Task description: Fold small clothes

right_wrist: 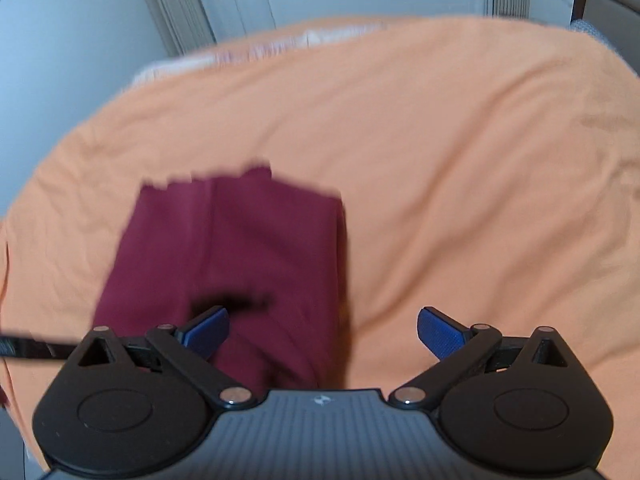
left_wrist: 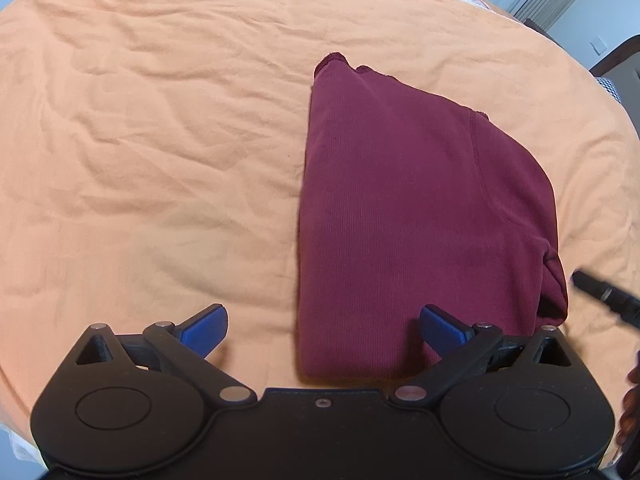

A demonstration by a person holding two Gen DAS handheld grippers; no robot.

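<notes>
Here, left gripper wide open, empty — right gripper likewise, above folded maroon garment, orange sheet.

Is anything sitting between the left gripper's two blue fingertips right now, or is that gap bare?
Not bare: in the left wrist view the near end of the folded maroon garment fills the right part of the open left gripper, ungripped; orange sheet fills the rest.
</notes>
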